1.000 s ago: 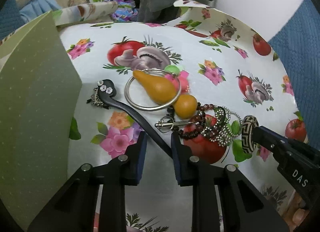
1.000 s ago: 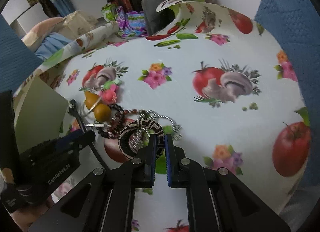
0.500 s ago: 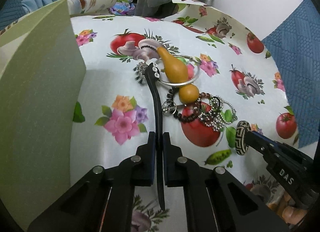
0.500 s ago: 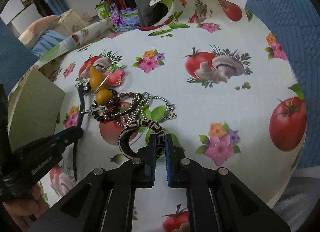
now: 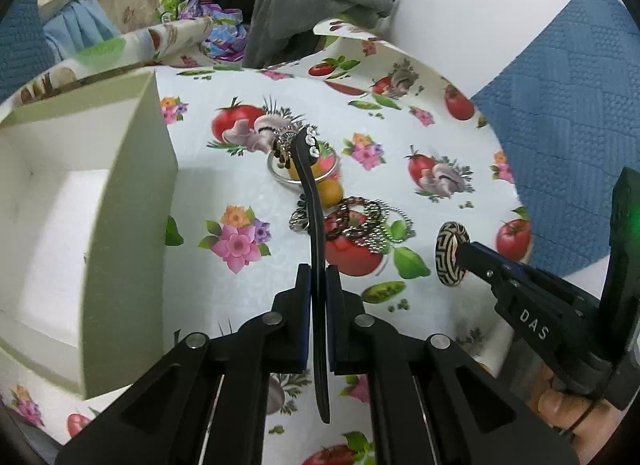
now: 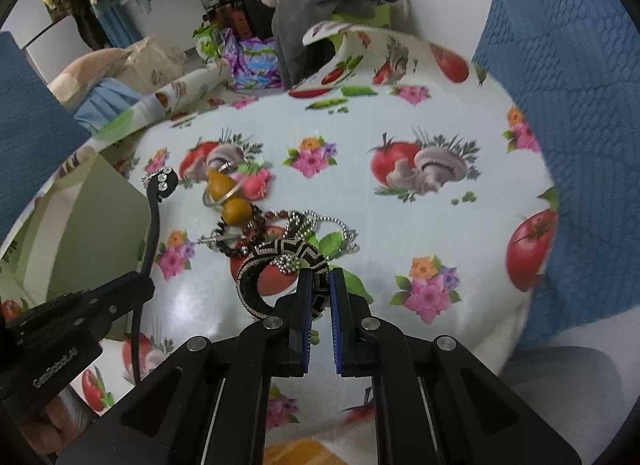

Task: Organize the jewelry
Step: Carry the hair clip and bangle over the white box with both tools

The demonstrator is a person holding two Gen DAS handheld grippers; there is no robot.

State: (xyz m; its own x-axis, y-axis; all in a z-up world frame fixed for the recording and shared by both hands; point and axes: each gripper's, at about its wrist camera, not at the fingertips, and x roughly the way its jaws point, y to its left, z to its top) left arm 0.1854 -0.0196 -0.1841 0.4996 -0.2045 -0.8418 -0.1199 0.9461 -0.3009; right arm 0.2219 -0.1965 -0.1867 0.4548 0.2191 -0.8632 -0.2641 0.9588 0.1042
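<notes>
Now my left tool (image 5: 318, 279) is clenched on a black hair clip (image 5: 314, 201), and its jaws have just been closing around it. The clip rises from the pads, and its end with the small clear stones is lifted above the bench (image 5: 240, 185). My right tool (image 6: 320, 285) is clamped on a woven black and cream bangle (image 6: 276, 261), which it holds clear of the flowered cloth. Below them on the bench lie a silver ring with two amber beads (image 5: 304, 173), a dark bead bracelet (image 5: 344, 217) and a ball chain (image 5: 380, 229), perhaps tangled together. At the left stands an open pale green box (image 5: 132, 201).
</notes>
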